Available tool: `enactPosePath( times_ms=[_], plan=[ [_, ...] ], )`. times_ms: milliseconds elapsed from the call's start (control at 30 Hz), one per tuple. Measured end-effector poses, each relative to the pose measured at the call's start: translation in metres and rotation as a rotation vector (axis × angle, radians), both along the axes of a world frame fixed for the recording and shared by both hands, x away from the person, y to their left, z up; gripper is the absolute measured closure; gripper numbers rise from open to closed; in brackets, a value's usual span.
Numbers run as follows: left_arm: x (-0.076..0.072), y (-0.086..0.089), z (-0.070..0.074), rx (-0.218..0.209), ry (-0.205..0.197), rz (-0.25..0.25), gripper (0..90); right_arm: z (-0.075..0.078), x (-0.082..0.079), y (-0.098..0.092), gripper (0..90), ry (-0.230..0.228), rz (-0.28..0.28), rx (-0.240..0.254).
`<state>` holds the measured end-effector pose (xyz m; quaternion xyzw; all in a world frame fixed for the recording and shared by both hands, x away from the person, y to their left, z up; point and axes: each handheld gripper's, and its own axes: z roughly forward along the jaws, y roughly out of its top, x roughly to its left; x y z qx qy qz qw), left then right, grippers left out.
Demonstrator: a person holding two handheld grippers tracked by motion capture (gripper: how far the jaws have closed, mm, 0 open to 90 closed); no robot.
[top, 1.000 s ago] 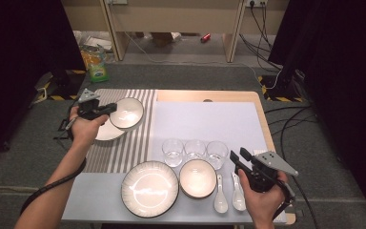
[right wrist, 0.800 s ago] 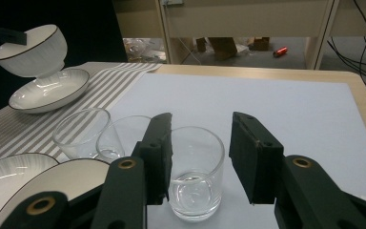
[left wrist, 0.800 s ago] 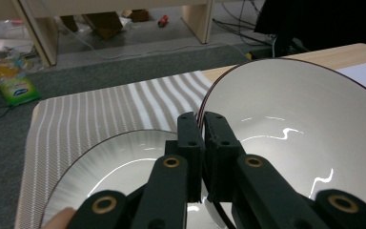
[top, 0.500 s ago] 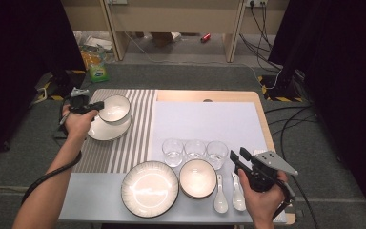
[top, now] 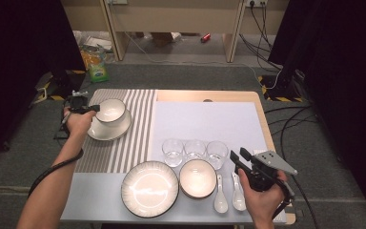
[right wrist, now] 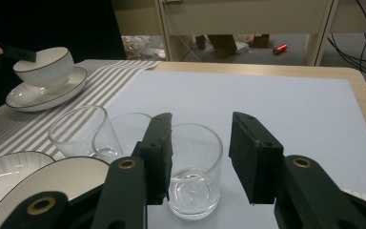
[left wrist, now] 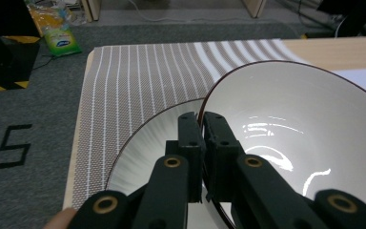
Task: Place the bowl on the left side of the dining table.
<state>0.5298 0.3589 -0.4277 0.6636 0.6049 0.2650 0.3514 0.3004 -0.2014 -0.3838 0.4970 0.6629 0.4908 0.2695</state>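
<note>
My left gripper (top: pixel 89 109) is shut on the near rim of a white ribbed bowl (top: pixel 110 110). The bowl stands upright on a small white plate (top: pixel 108 130) at the back left, on the striped mat (top: pixel 138 124). In the left gripper view the jaws (left wrist: pixel 202 117) pinch the dark-edged rim of the bowl (left wrist: pixel 305 124), with the plate (left wrist: pixel 152 138) underneath. My right gripper (top: pixel 237 160) hovers open at the front right with nothing between its pads. In the right gripper view its jaws (right wrist: pixel 201 119) frame a clear glass (right wrist: pixel 193 167) that stands farther off.
Three clear glasses (top: pixel 195 149) stand in a row mid-table. In front of them are a large ribbed plate (top: pixel 149 188), a second bowl (top: pixel 198 178) and two white spoons (top: pixel 220 195). A pale sheet (top: pixel 205 119) covers the back right.
My left gripper carried the bowl leftward and down from a tilted pose beside the plate, levelling it onto the plate. The right gripper has not moved.
</note>
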Motion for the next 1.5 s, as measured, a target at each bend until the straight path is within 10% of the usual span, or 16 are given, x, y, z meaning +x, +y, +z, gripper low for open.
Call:
enactPosePath(
  times_ms=[1500],
  plan=[
    [0.025,0.007,-0.016,-0.034,0.025,0.149,85.6,-0.007,0.004,-0.001,59.5,0.025,0.005,0.002]
  ],
)
